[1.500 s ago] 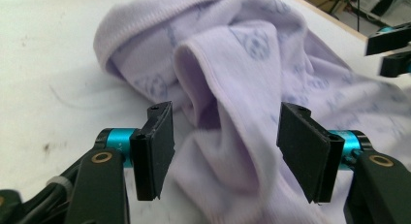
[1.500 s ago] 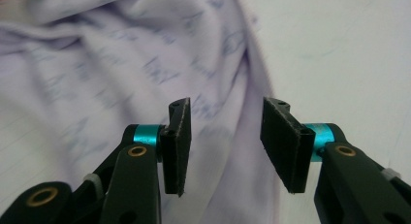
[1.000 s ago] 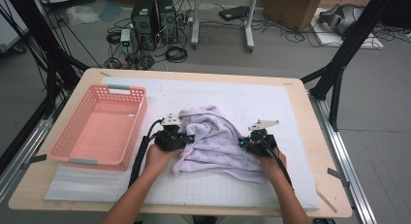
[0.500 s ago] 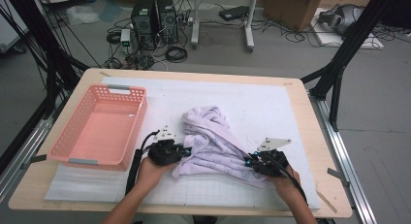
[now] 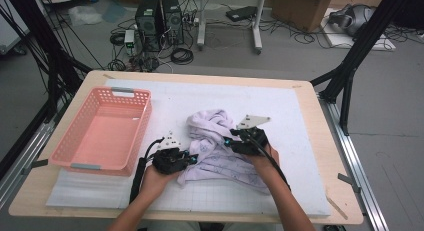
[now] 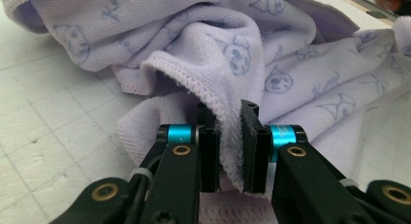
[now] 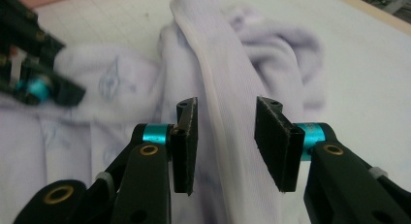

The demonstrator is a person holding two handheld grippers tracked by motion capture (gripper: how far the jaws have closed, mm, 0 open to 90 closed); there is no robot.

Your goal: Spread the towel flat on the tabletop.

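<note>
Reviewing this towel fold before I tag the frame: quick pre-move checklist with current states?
1. Left hand-held gripper pinching the towel hem: ok, pads press on the stitched edge.
2. Right hand-held gripper gripping: not ok, its jaws have just been opening; a towel ridge runs between the pads with gaps on both sides.
3. Towel flat: not ok, bunched in the high view.
4. Basket out of the way: ok, it sits to the left, apart from the towel.
5. Cloth snagged under the left gripper: cannot tell.
</note>
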